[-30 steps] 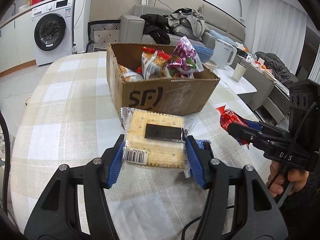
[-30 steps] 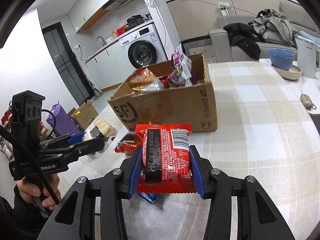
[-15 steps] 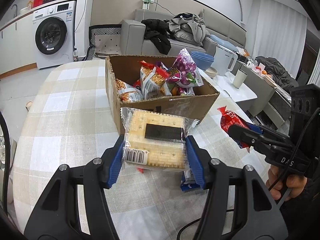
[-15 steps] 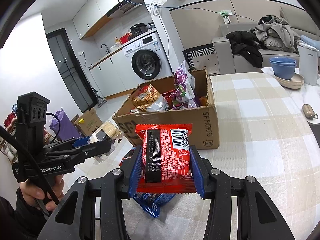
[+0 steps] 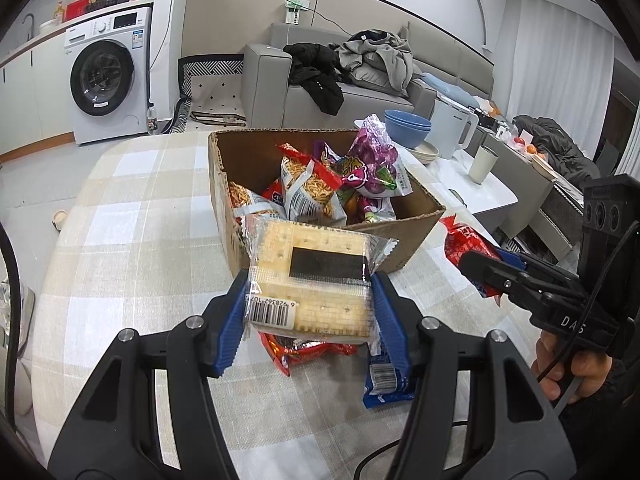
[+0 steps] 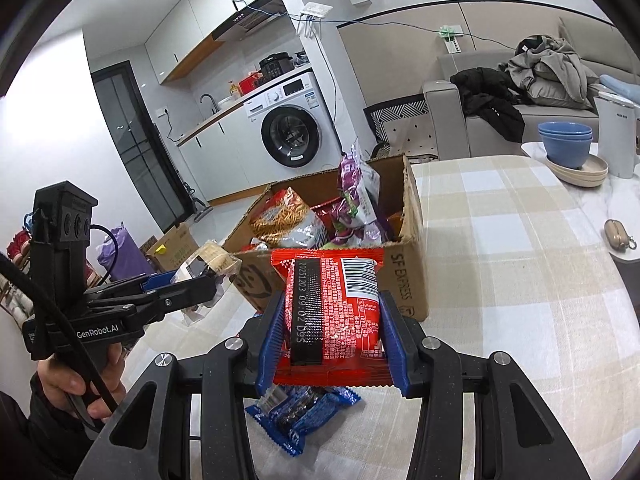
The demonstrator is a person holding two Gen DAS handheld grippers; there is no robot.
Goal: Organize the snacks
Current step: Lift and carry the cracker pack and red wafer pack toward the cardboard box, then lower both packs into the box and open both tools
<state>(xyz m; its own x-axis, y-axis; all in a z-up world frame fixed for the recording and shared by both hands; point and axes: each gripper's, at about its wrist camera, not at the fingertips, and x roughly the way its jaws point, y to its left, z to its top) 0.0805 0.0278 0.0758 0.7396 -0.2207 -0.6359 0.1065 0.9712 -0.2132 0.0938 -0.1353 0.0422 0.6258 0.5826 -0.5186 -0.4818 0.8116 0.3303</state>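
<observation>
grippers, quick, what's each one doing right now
Left gripper: closed on the cracker pack.
Right gripper: closed on the red snack pack.

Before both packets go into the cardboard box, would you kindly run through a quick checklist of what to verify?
1. Left gripper shut on the cracker packet: ok.
2. Right gripper shut on the red packet: ok.
3. Cardboard box open at the top: ok.
4. Free room inside among the noodle bag and purple bag: cannot tell; the box looks fairly full.
5. The two grippers apart from each other: ok.
6. Blue packet on the table left to collect: not ok.
</observation>
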